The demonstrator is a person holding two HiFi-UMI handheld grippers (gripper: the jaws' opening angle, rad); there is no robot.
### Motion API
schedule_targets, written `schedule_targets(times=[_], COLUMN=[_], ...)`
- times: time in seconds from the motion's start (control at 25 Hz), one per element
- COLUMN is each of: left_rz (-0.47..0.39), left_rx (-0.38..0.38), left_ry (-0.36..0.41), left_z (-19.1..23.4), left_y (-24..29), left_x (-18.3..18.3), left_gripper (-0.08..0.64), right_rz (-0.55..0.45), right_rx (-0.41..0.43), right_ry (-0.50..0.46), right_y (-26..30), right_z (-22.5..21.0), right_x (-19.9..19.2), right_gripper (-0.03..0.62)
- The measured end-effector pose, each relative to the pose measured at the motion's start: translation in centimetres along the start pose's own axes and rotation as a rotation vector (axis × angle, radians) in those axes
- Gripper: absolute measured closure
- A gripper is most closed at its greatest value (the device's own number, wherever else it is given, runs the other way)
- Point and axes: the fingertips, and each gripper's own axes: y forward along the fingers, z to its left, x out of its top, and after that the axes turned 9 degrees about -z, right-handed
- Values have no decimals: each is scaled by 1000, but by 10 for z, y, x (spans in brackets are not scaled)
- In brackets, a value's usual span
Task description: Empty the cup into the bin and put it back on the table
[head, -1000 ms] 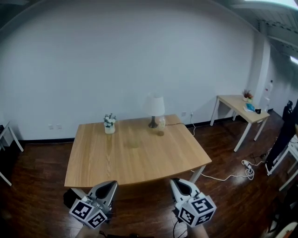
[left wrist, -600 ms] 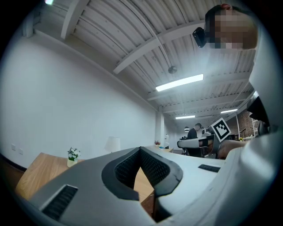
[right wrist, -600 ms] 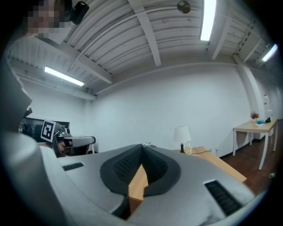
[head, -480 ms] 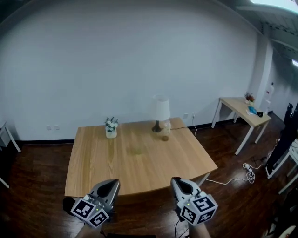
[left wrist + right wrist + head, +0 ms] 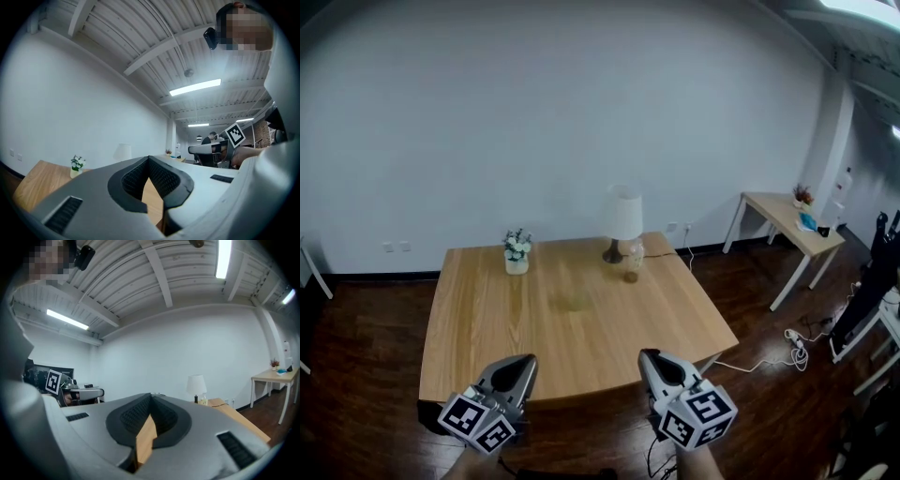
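While the grey left gripper and right gripper hover by the near edge of the light wooden table, jaws pressed together on nothing, the small clear cup stands at the table's far side, just beside the white-shaded lamp.

Cool, even light is falling from ceiling strip lamps glaring at one o'clock. Fisheye distortion is bending the wall; corners of both gripper views are going black.
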Motion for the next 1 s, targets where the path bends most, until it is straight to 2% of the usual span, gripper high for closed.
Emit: schedule_targets(times=[0.2,0.56,1.0], left_rz=[0,-4,1], left_rx=[37,148,234], left_ry=[17,68,116], left_z=[18,53,74], left_y=[26,73,112], left_x=[-10,-16,-26], left_gripper=[569,569,569], right_rz=[-4,4,3], right_rx=[43,162,273], right_ry=[-1,23,44], right_y=[32,95,146], right_z=[-24,-65,-97], right_x=[-1,-3,-8], right_gripper=[591,591,591])
